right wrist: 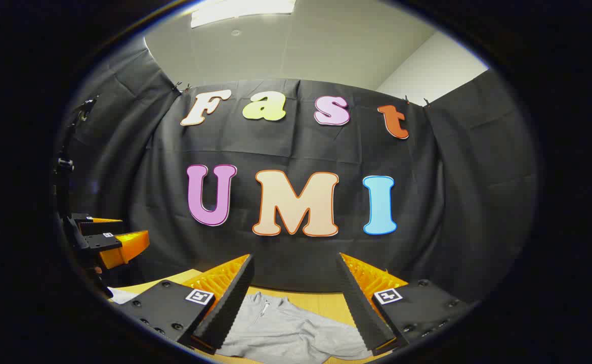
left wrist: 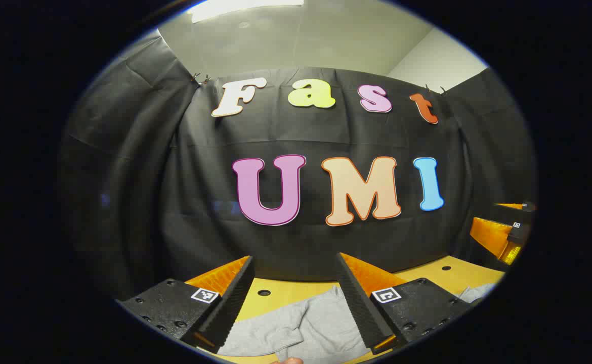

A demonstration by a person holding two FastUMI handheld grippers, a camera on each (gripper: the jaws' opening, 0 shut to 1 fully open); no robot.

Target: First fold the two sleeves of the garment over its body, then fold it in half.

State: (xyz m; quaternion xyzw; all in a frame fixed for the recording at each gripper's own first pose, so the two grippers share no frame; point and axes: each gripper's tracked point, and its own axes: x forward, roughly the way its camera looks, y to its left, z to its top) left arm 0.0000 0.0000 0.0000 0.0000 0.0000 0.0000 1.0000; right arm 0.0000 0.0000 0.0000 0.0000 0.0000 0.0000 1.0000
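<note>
A light grey garment (left wrist: 306, 326) lies rumpled on the wooden table (left wrist: 276, 298). In the left gripper view my left gripper (left wrist: 296, 268) hovers above it, open, nothing between its fingers. Far off at the right edge of that view the right gripper (left wrist: 503, 230) is seen. In the right gripper view the same grey garment (right wrist: 291, 328) shows its zip collar, lying under my right gripper (right wrist: 296, 268), which is open and holds nothing. At the left edge of this view the left gripper (right wrist: 109, 240) hangs above the table.
The black booth cloth (left wrist: 301, 247) closes off the table's far side and both flanks. Round holes (left wrist: 264, 292) dot the table (right wrist: 321, 301) top. A dark stand (right wrist: 66, 167) rises at the far left of the right gripper view.
</note>
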